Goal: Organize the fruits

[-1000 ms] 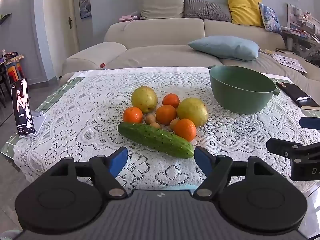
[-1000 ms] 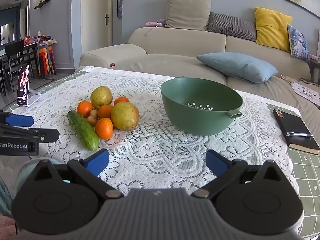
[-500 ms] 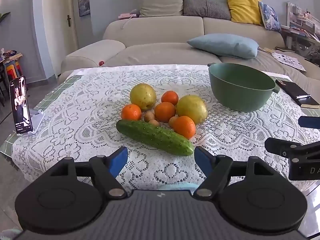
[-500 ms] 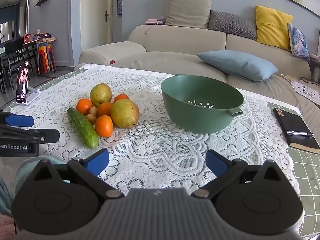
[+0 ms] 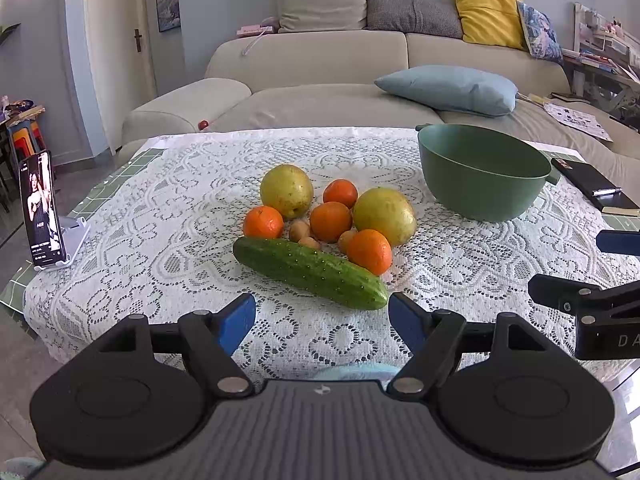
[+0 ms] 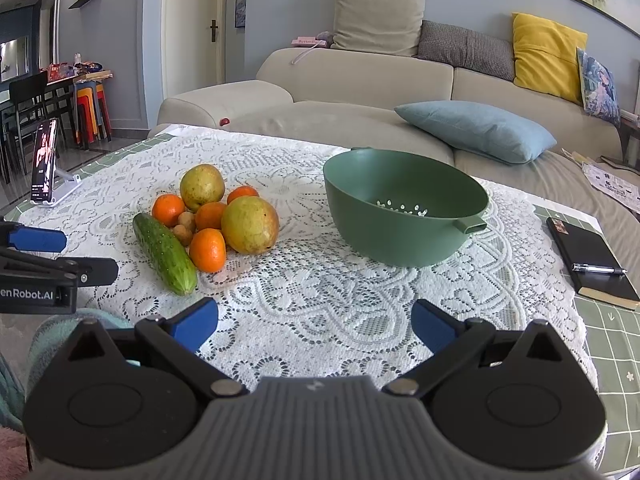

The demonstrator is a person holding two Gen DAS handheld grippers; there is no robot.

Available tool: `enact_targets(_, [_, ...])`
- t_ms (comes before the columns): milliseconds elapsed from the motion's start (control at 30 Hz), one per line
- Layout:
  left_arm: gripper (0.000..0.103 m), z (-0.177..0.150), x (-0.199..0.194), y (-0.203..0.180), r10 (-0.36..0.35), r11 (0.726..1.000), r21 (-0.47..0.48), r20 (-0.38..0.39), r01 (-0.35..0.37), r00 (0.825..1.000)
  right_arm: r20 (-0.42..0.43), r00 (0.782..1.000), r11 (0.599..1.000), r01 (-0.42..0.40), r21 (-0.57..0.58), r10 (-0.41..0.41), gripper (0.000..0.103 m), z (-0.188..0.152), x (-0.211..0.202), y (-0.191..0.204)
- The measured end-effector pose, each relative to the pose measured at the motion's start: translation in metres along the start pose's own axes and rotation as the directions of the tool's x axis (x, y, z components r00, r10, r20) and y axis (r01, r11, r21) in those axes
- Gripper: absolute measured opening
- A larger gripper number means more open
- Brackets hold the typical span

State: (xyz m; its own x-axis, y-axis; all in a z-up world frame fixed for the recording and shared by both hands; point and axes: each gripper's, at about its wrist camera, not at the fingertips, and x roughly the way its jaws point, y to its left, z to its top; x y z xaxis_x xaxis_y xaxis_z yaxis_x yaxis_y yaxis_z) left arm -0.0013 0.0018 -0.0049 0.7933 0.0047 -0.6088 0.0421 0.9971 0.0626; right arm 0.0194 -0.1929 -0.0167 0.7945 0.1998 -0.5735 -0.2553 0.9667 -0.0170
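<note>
1. Your left gripper [image 5: 322,316] has crept a little closer to the fruit pile than a second ago; its blue fingers are spread wide, holding nothing, just short of the cucumber [image 5: 310,272].
2. Your right gripper [image 6: 314,322] has barely shifted and is likewise wide apart and empty.
3. The oranges [image 5: 331,222] and pears [image 5: 286,191] sit unmoved on the lace cloth [image 5: 160,240], left of the green colander [image 6: 404,208], which has no fruit in it.
</note>
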Motion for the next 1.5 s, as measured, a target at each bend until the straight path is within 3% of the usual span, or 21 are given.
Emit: enact_targets(1500, [0.089,-0.0003,0.0021,0.0038,0.002,1.0,-0.01,-0.017,-0.002,1.0,-0.03,1.0,1.0,0.001,-0.01,-0.001,0.099,-0.0012,0.0059,0.0076])
